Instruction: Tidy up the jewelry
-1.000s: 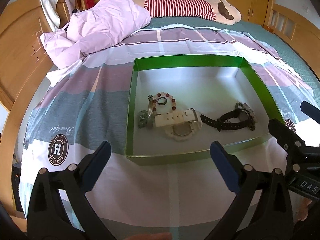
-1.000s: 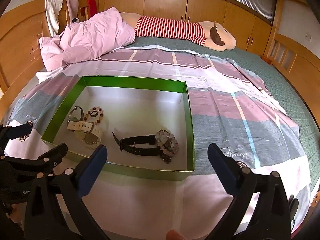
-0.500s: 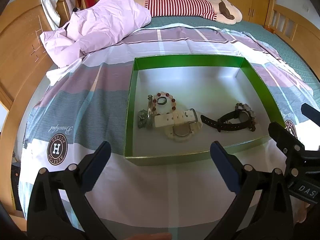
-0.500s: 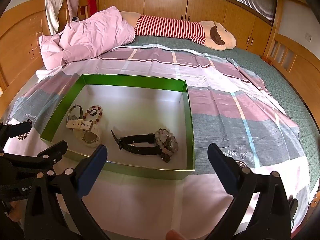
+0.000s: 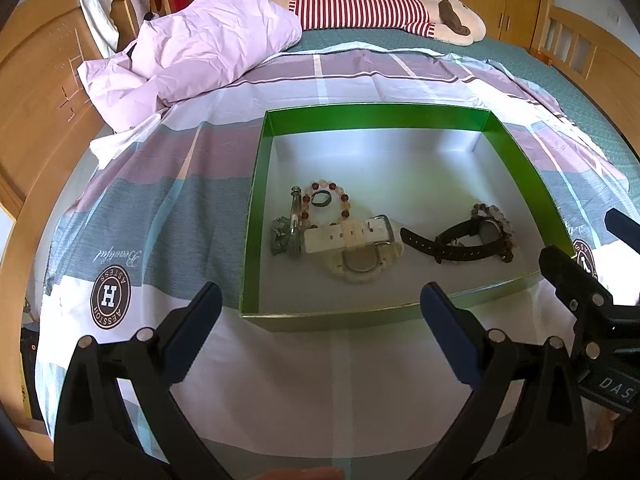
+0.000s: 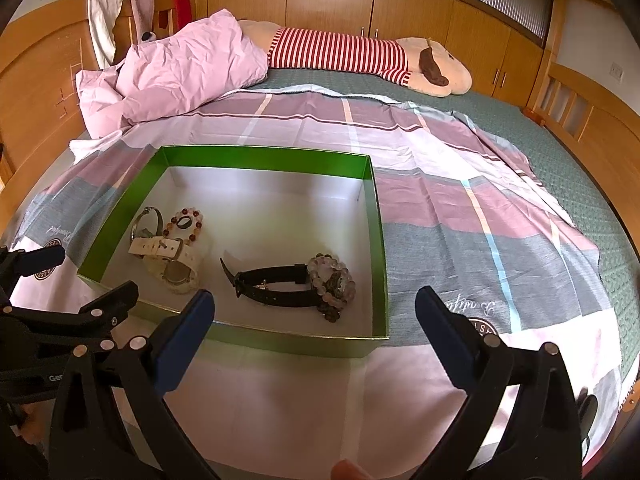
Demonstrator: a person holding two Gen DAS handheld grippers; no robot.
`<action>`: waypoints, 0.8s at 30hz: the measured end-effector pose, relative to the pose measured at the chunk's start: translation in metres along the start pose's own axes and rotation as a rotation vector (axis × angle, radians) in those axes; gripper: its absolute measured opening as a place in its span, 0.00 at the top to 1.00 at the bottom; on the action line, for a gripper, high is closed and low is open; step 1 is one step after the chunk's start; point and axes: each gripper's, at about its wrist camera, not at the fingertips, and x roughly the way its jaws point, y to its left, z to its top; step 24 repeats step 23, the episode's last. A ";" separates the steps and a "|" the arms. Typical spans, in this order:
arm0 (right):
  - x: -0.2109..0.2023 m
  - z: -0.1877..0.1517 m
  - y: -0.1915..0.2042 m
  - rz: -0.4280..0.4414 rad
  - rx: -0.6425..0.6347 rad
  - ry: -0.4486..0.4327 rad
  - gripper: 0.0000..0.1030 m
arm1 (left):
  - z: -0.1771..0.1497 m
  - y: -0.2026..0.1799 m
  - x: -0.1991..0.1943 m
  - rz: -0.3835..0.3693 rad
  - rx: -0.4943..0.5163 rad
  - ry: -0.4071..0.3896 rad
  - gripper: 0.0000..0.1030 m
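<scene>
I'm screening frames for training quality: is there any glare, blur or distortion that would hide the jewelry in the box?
Left wrist view: strong fisheye bowing and dark corners, yet the white watch and black watch in the green box look sharp. Right wrist view: same bowing, soft daylight, a mild sheen on the box floor, no blur on the pale bead bracelet.

White watch + bead bracelet left, black watch right, in green box.
</scene>
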 end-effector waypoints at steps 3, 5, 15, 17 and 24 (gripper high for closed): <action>-0.001 0.000 0.001 -0.004 -0.004 -0.006 0.05 | 0.000 0.000 0.000 0.000 0.000 -0.001 0.04; 0.000 0.000 0.002 -0.006 -0.008 -0.006 0.05 | 0.000 0.000 0.001 0.001 0.000 -0.001 0.04; 0.000 -0.001 0.003 -0.014 -0.014 -0.010 0.05 | 0.000 0.002 0.000 0.008 0.009 -0.005 0.04; 0.000 -0.001 0.003 -0.012 -0.013 -0.009 0.05 | 0.000 0.002 0.001 0.004 0.011 0.000 0.04; 0.000 -0.003 0.004 -0.016 -0.016 -0.006 0.05 | -0.001 0.002 0.001 0.006 0.012 0.008 0.04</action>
